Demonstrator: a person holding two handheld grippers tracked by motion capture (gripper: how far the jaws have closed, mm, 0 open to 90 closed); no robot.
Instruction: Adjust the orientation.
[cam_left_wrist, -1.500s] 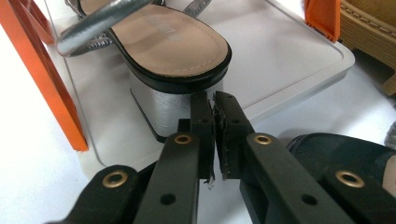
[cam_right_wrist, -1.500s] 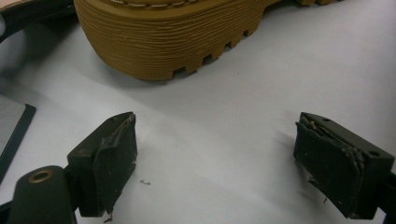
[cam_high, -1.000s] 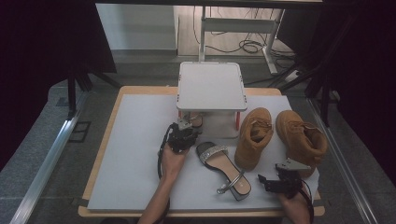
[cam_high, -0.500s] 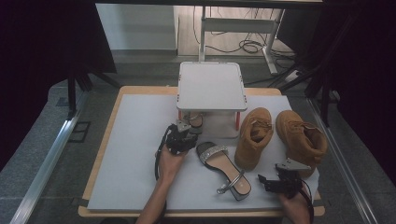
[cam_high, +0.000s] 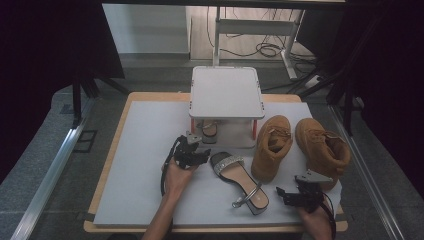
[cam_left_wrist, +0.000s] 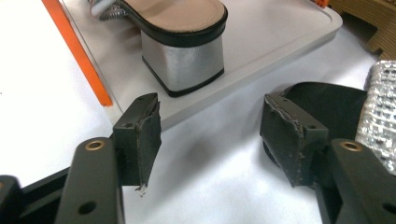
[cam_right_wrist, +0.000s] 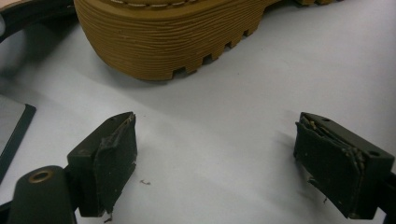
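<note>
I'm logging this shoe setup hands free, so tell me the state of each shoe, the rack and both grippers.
left gripper: open, nothing between the jaws, which have just been opening
right gripper: open, holding nothing
sandal on the rack: upright on the lower shelf
sandal on the table: flat, sole down
left boot: upright
right boot: upright
rack: top shelf bare

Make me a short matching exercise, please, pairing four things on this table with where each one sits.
Things:
1. sandal on the mat
2. sandal with the silver block heel
3. tan boots
4. right gripper

Places:
A. on the lower shelf of the white rack
B. right of the rack
C. between the left gripper and the boots
D. near the table's front right corner

Pairs: 1-C, 2-A, 3-B, 4-D
</note>
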